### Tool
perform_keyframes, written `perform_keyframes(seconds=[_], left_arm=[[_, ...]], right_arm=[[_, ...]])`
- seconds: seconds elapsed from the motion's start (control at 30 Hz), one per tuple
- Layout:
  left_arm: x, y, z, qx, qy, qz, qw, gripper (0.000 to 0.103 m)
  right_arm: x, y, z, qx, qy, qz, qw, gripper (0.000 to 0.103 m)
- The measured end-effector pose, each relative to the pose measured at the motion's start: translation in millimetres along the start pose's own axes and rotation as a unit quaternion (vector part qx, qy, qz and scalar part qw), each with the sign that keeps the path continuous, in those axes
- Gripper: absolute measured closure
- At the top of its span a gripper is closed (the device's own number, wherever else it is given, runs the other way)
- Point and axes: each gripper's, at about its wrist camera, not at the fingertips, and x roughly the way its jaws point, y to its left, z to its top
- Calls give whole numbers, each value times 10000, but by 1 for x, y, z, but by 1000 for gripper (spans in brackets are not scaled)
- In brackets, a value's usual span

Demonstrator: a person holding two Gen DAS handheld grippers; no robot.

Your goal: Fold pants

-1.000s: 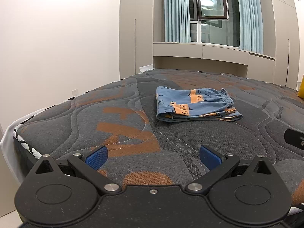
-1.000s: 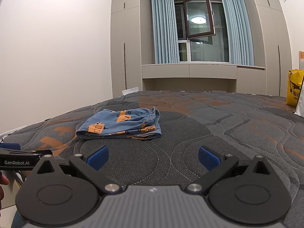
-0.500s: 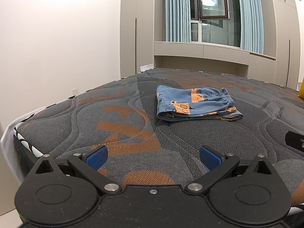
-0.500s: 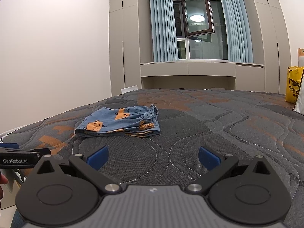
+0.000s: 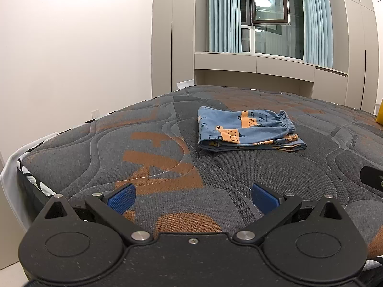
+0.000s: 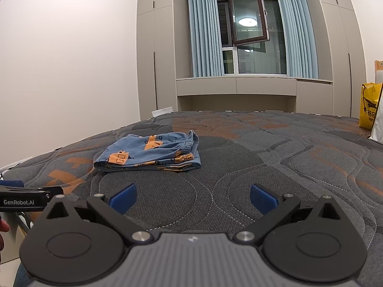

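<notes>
Both tools are hovering low at the near edge of the bed [image 5: 148, 157], and neither one has any cloth in it. The left hand-held gripper [image 5: 192, 195] has its blue pads spread wide, nothing between them. The right hand-held gripper [image 6: 192, 195] is the same, jaws apart and empty.

The pants [image 5: 244, 129] lie out ahead on the quilted mattress, well apart from both sets of fingers. From the left tool they sit ahead and a little to the right; from the right tool [image 6: 150, 153] they sit ahead and to the left. So the bundle rests roughly between the two lines of sight.

The pants already look folded: a compact blue-and-orange stack, layers visible along the near edge, the gathered elastic waistband bunched at the end toward the right tool. My read is that the folding itself is done or very nearly so, and this is the stand-off at the end.

If another fold is wanted, both tools need to travel forward, drop to the mattress, and pinch the end of the stack away from the waistband, then carry it across. The risk is that thin stacked layers could slide apart if only the top one is caught. Otherwise, all that's left is a small tidy-up of that loose lower edge.
</notes>
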Motion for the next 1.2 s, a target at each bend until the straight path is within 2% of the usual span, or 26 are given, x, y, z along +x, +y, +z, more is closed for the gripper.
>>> perform_keyframes(seconds=[1.2], left_arm=[[2,0,-2,-9,28,-4,10000,1]], right_arm=[[-2,0,-3,20,39,-17,10000,0]])
